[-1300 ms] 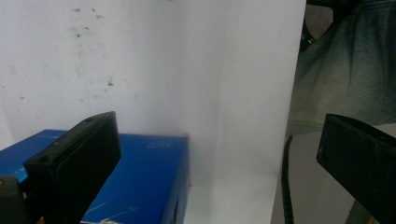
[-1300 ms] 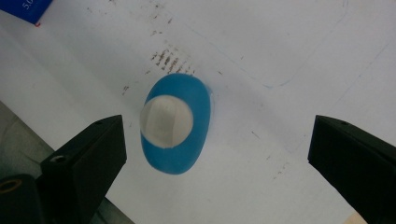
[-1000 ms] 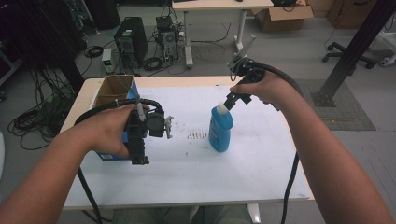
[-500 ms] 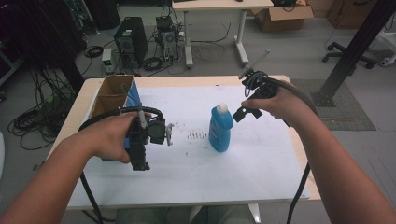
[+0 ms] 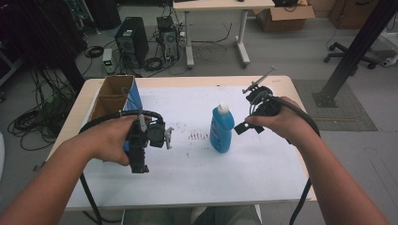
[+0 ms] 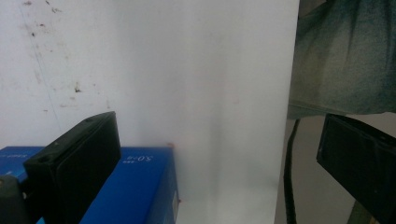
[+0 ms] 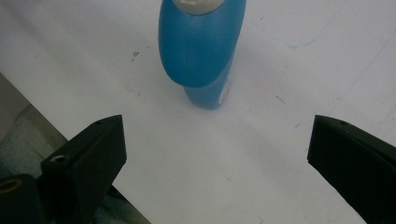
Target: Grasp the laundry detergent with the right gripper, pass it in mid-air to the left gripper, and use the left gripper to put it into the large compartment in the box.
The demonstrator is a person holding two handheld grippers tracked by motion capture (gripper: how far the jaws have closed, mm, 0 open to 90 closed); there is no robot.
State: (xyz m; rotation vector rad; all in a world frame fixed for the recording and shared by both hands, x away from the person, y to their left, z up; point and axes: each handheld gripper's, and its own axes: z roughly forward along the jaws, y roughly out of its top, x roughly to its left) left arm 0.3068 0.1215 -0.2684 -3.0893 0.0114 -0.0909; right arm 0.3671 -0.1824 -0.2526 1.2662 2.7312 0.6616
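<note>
Desk (image 5: 263, 178): white top with wood edge; faint dark scuff marks near the middle.
Box (image 5: 112, 93): open cardboard carton with a blue side, standing at the desk's far left; its blue corner also shows just under the left gripper's fingers in the left gripper view.
Bottle (image 5: 222, 129): blue, white cap, upright at mid-desk, free of both grippers; in the right gripper view it stands ahead of the fingers, apart from them.
Left gripper (image 5: 137, 161): held over the desk's left part, just beside the box; fingers spread wide, holding nothing.
Right gripper (image 5: 246, 127): just right of the bottle, not touching it; fingers (image 7: 88, 158) wide apart, empty.
</note>
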